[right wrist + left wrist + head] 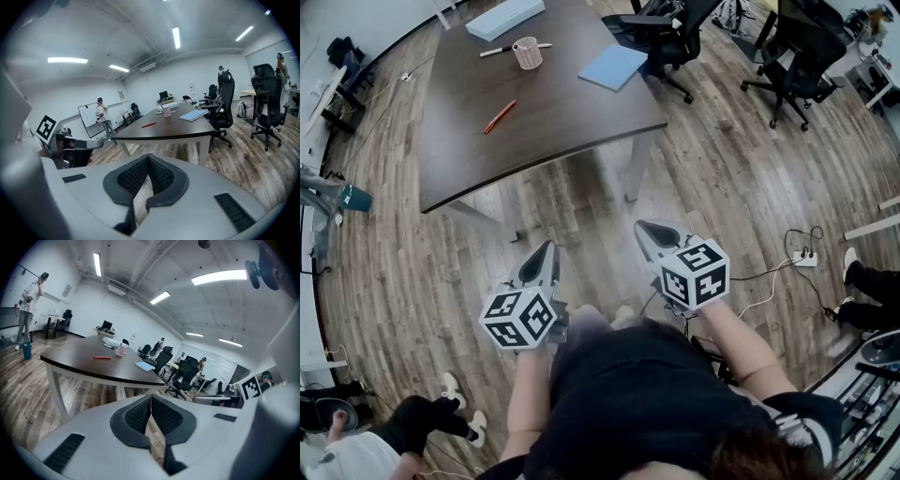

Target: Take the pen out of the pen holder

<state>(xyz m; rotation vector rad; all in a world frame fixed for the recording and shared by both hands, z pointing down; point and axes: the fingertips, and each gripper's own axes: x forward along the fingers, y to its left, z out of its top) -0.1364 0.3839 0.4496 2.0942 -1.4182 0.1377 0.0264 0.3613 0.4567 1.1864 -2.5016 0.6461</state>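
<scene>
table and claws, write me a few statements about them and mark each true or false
1. A red pen lies on the table. True.
2. The left claw grips the pen holder. False: it is shut on nothing, over the floor and short of the table.
3. In the head view, a blue notebook lies on the table to the right of the pen holder. True.
4. The right claw is wide open. False: its jaws are together, with nothing between them.
5. The pen holder lies tipped on its side. False: it stands upright.
</scene>
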